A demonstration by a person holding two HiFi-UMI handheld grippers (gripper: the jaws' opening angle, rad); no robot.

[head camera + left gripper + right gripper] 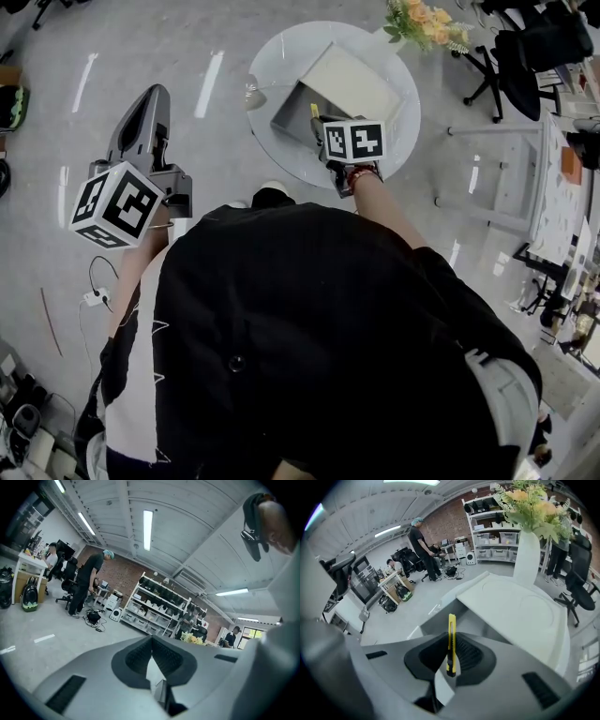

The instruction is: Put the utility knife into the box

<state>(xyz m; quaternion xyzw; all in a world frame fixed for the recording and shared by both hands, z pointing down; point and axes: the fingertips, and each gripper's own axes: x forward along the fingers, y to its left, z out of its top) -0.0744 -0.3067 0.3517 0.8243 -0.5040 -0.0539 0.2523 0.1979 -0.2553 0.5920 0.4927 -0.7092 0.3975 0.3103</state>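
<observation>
The knife [451, 623] sits between the jaws of the right gripper [451, 638] and sticks out in front. The box [292, 111] lies just in front of this gripper, lower down, on the table [281, 52]. The flowers [424, 21] stand farther off, to its right. The left gripper [150, 101] is well off to its left, over the floor [187, 47].

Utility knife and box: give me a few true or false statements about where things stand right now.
1. The right hand-held gripper is shut on the utility knife. True.
2. The utility knife lies inside the box. False: it is gripped between the jaws, its tip pointing out toward the box.
3. The left hand-held gripper holds a second knife. False: its jaws are together on nothing, out over the floor.
4. The box stands open on the round white table. True.
5. Flowers stand at the table's edge. True.
</observation>
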